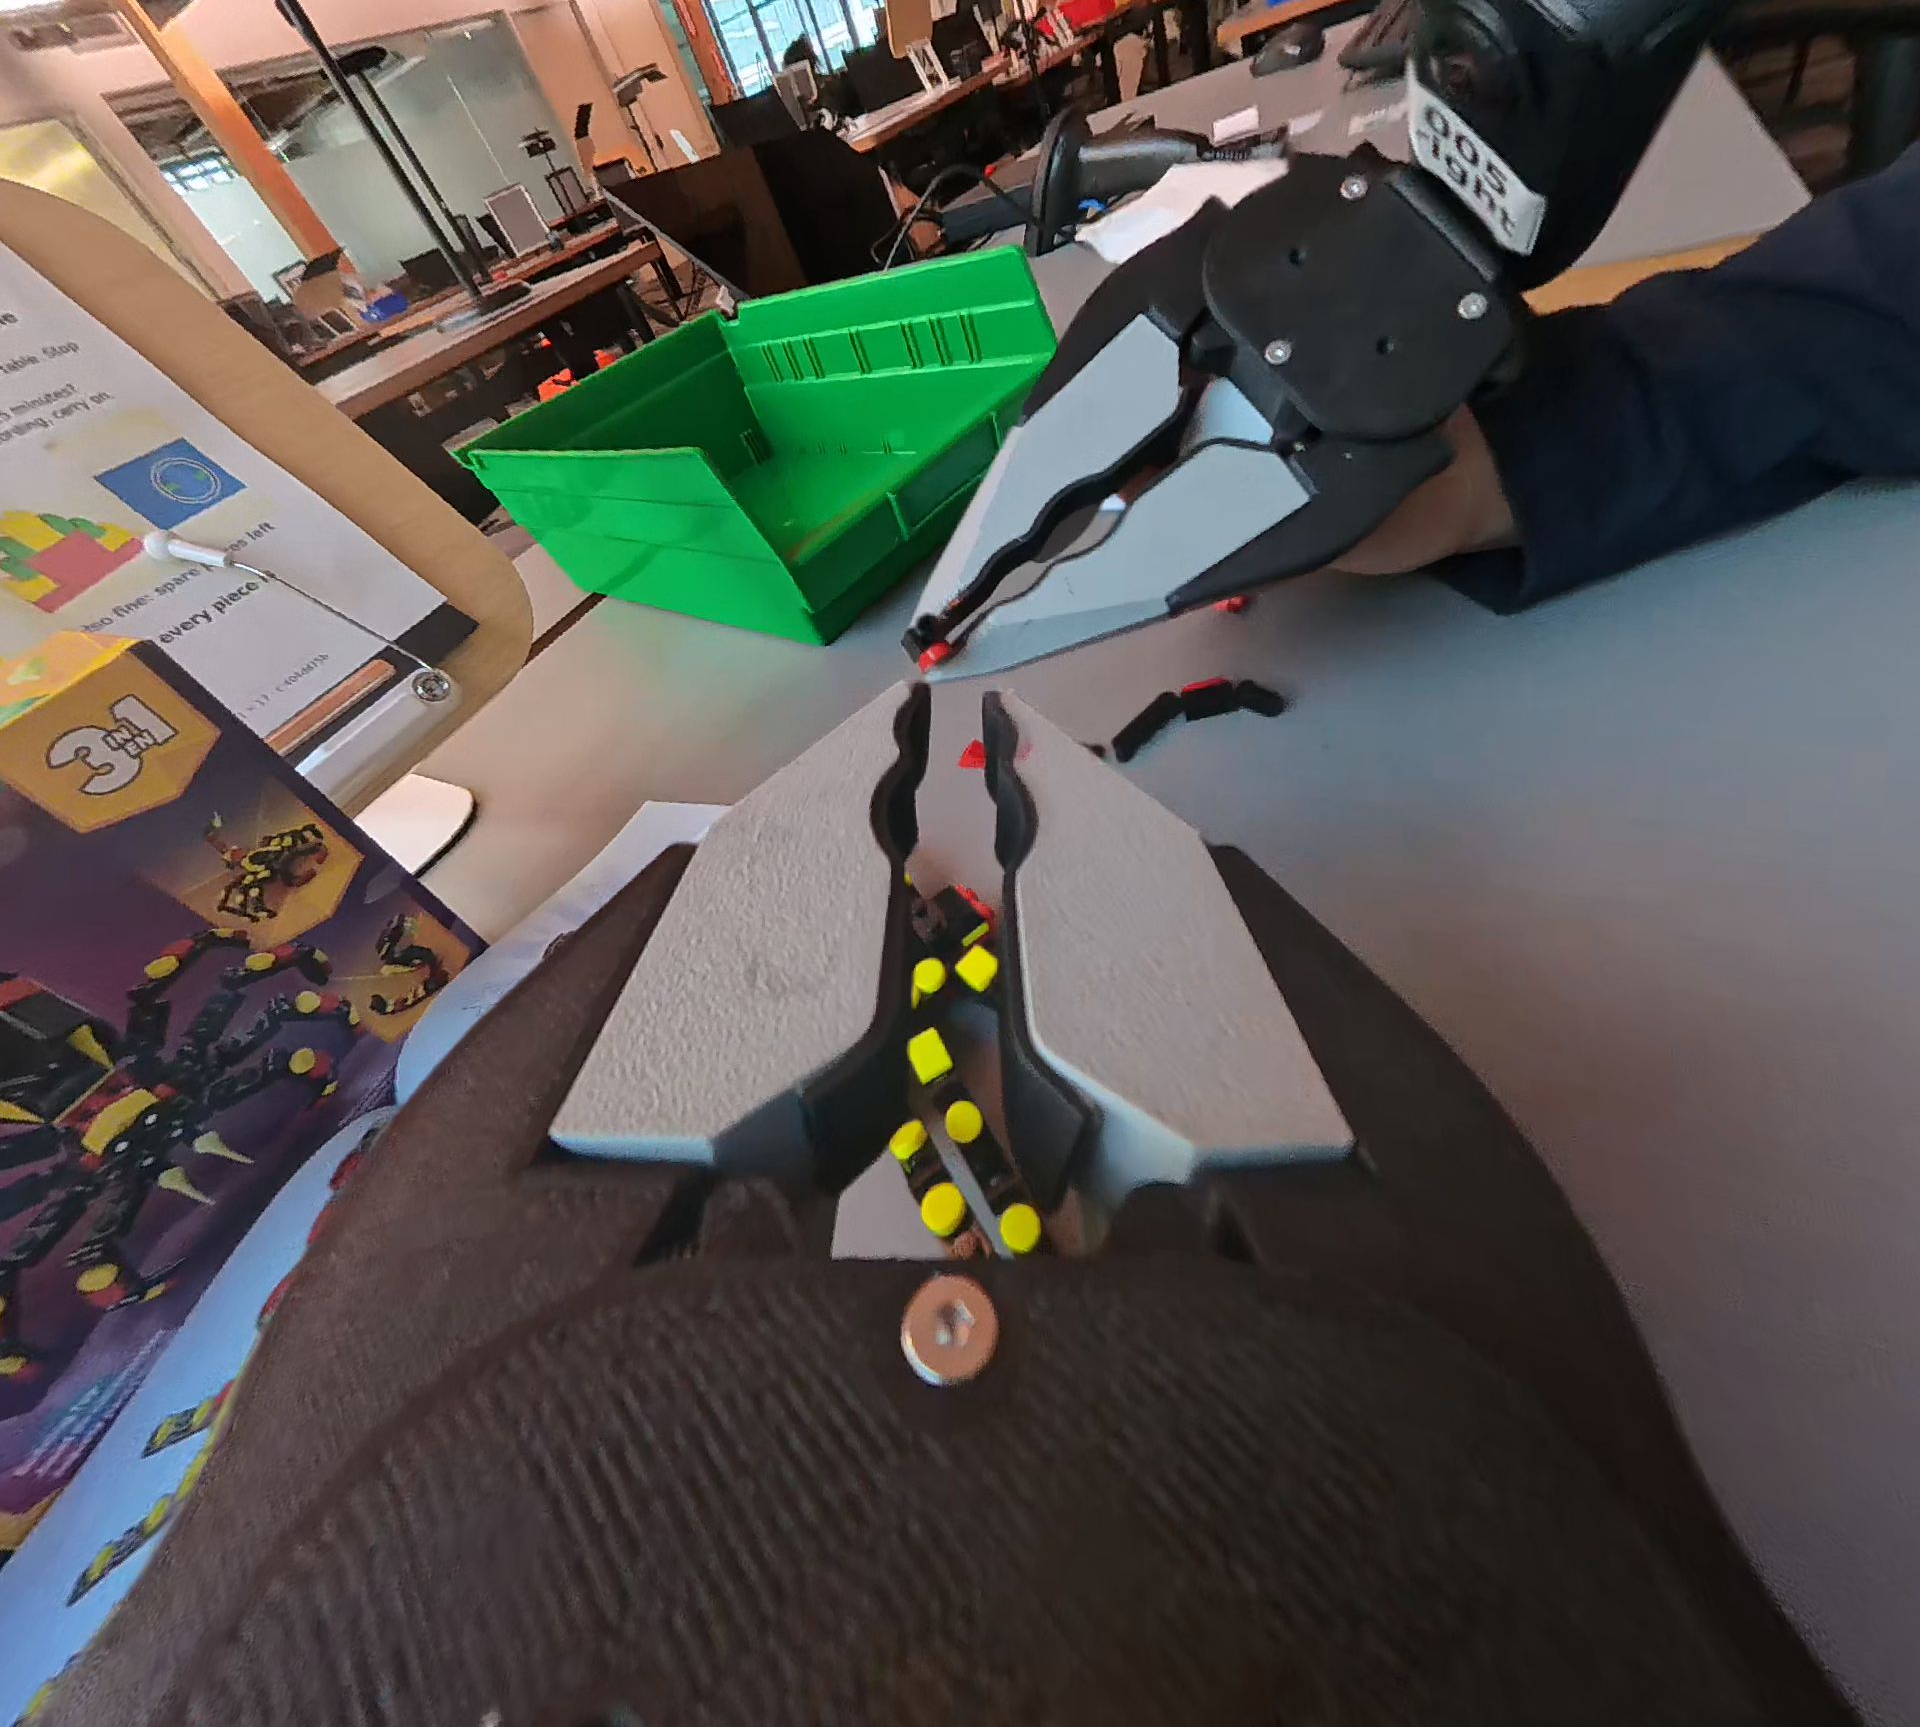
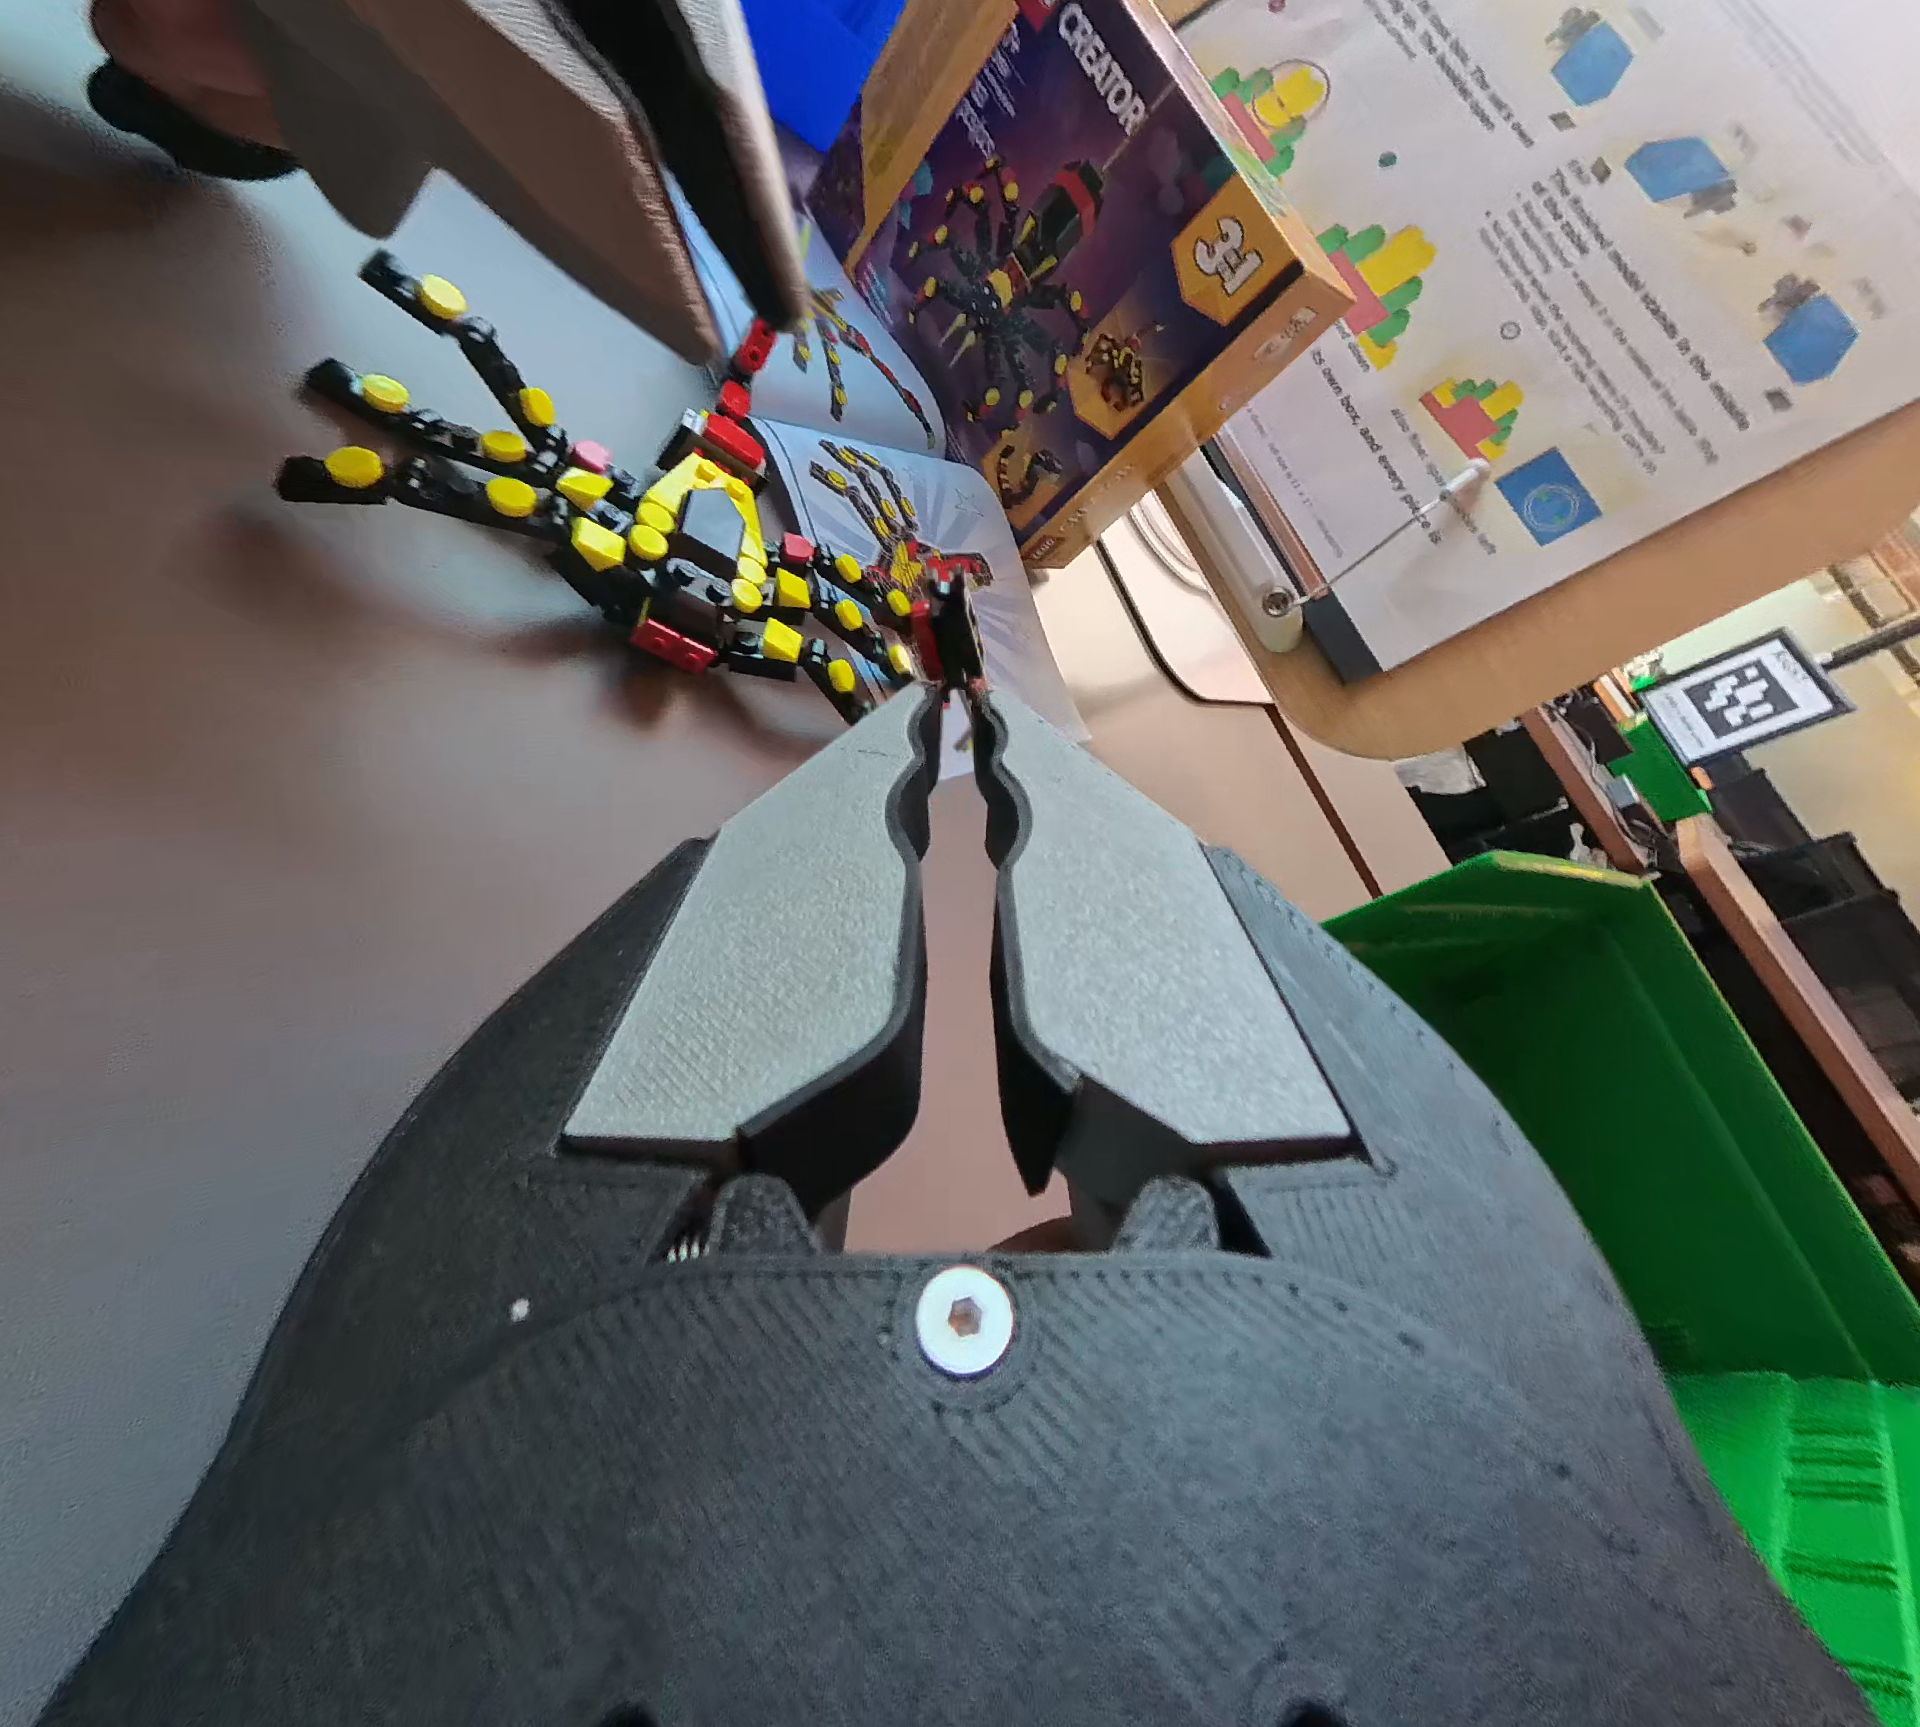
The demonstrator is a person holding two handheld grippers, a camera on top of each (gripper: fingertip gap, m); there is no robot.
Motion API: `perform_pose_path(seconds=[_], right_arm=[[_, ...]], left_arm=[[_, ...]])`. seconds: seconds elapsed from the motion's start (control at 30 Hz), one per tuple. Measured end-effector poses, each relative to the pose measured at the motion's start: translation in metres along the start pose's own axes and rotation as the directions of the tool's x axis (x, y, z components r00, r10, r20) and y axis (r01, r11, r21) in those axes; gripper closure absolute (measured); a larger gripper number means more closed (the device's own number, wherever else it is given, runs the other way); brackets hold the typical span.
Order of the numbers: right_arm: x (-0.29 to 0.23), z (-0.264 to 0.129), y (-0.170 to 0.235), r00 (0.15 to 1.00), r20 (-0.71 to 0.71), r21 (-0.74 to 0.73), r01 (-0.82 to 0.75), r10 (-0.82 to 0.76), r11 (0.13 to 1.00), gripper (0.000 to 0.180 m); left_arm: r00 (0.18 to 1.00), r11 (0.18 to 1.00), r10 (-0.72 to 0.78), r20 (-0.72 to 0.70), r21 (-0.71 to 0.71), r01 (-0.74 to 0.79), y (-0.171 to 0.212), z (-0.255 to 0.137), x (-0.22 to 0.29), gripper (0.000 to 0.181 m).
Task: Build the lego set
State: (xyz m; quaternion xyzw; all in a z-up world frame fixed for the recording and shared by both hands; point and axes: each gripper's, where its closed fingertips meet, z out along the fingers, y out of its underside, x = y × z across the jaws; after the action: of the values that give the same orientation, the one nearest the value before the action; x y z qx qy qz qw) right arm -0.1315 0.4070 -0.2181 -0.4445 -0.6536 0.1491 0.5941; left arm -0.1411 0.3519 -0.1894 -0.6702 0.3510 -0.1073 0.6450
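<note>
The right gripper (image 2: 951, 701) pinches a small black-and-red piece (image 2: 951, 633) at the very tips of its fingers, held up clear of the worktop (image 1: 1507, 846), likely so it can be lined up for pressing on. The half-built spider (image 2: 665, 524), black with yellow studs and a few red bricks, lies flat on the worktop beside the open instruction booklet (image 2: 894, 503), its legs splayed. The left gripper (image 1: 951, 721) hovers right over the spider with its fingers slightly parted and nothing between the tips, probably ready to steady the model. A few loose black and red pieces (image 1: 1195, 711) lie further out on the grey surface. A green bin (image 1: 769, 451) sits behind, the set's box (image 2: 1081, 223) leans by a wooden sign board (image 2: 1558, 223), and an open office with desks stretches beyond.
</note>
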Motion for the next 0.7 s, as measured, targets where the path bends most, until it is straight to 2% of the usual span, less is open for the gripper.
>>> perform_pose_path(seconds=[0.2, 0.4, 0.6, 0.7], right_arm=[[0.011, 0.003, 0.01, 0.998, -0.064, -0.049, -0.01, 0.007, 0.999, 0.178], [0.016, 0.003, 0.014, 0.993, -0.117, -0.093, 0.022, -0.033, 0.995, 0.178], [0.003, 0.011, -0.009, 0.999, -0.036, -0.015, -0.004, 0.004, 1.0, 0.178], [0.0, 0.026, -0.029, 0.999, 0.014, 0.035, 0.031, -0.032, 0.999, 0.178]], left_arm=[[0.993, 0.995, 0.102, 0.062, -0.028, -0.101, 0.003, -0.005, -0.008, 0.176], [0.987, 0.995, 0.1, 0.127, -0.016, -0.099, 0.001, -0.012, -0.021, 0.177], [0.982, 0.995, 0.102, 0.158, -0.01, -0.102, 0.002, -0.022, -0.025, 0.18], [0.988, 0.998, 0.057, 0.147, 0.005, -0.058, 0.002, -0.02, -0.026, 0.181]])
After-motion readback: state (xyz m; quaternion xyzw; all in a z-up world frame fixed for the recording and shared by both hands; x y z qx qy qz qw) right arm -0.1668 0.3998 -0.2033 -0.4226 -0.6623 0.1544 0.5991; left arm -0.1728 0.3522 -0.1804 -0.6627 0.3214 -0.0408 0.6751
